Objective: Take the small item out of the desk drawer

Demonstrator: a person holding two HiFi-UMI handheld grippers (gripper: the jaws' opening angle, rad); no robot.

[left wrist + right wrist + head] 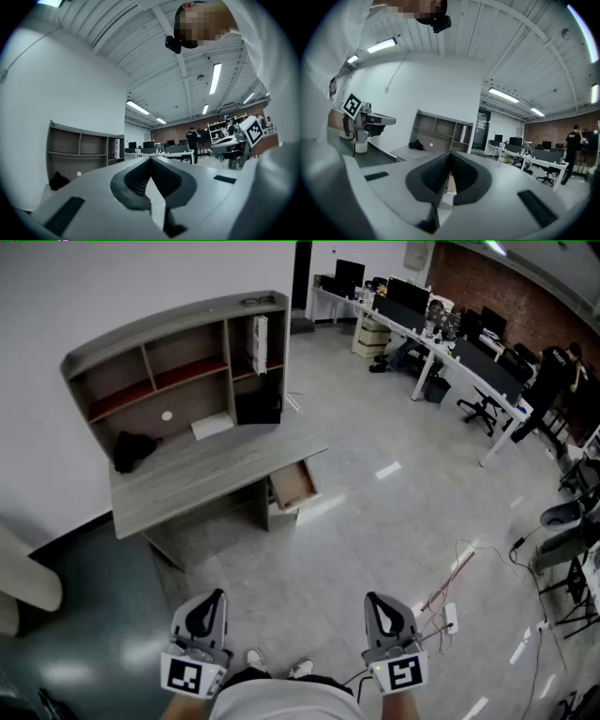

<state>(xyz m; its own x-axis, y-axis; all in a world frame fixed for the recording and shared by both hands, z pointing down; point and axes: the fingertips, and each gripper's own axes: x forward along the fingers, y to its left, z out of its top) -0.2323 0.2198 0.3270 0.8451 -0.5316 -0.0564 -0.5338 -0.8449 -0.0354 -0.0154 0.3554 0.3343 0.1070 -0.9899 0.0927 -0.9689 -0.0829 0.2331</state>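
A grey desk [216,470] with a shelf hutch [178,343] stands against the white wall, well ahead of me. Its drawer [292,486] is pulled open at the desk's right end; from here I cannot make out any small item inside it. Both grippers are held low near my body, far from the desk. My left gripper [216,598] is shut with nothing in it, its jaws meeting at the tip [150,158]. My right gripper [373,598] is likewise shut and empty [450,153]. The hutch [440,133] also shows in the right gripper view.
On the desk lie a black bundle [133,448], a white sheet [212,426], a small white disc [167,415] and a black box [258,407]. A power strip with cables [450,615] lies on the floor at right. Office desks [441,343], chairs and a person [553,371] stand far right.
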